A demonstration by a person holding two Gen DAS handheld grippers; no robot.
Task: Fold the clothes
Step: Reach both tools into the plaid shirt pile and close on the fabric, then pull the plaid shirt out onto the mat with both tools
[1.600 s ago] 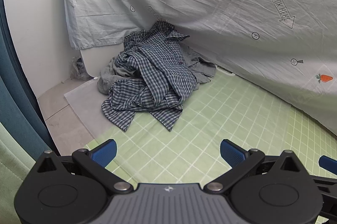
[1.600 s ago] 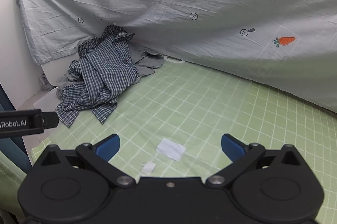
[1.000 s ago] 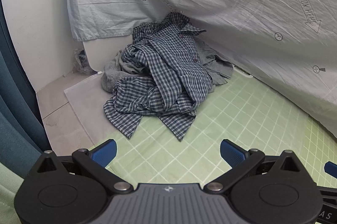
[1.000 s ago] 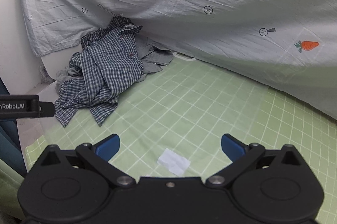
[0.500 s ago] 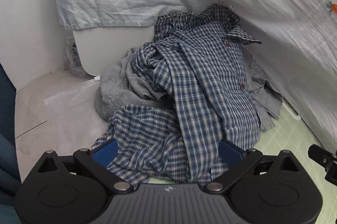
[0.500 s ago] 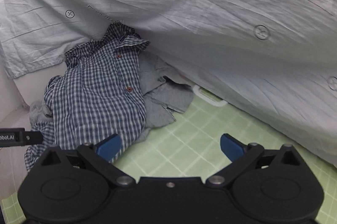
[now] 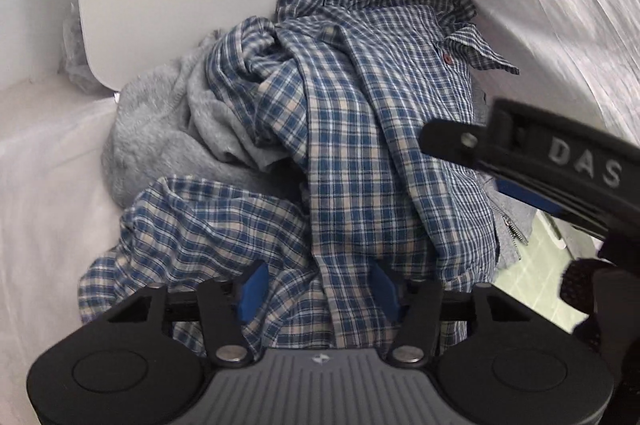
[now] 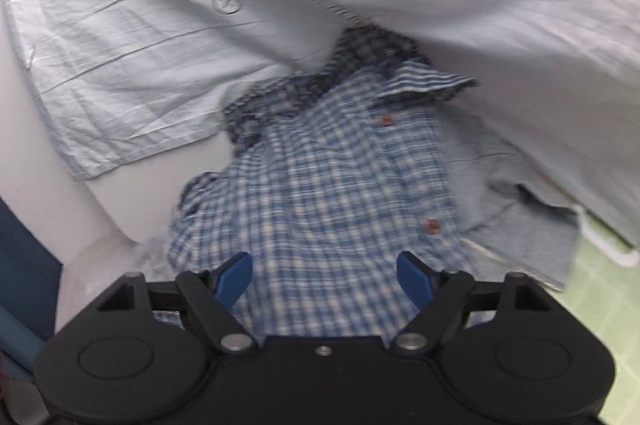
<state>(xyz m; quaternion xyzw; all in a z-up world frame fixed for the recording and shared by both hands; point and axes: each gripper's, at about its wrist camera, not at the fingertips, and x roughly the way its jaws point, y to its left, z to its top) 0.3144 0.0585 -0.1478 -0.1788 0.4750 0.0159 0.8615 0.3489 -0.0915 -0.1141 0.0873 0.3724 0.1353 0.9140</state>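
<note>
There is one blue checked shirt (image 7: 360, 145), crumpled in a heap, and two small red-brown buttons (image 8: 386, 120) show on its front in the right wrist view. At the left of the shirt lies one grey fleecy garment (image 7: 160, 129), and at the right one thin grey garment with a zipper (image 7: 510, 229), so I count three pieces of clothing in the pile. There are two grippers, the left gripper (image 7: 316, 289) and the right gripper (image 8: 325, 279), each with two blue fingertips (image 7: 252, 289), and behind the pile hangs one pale printed sheet (image 8: 160, 25).
</note>
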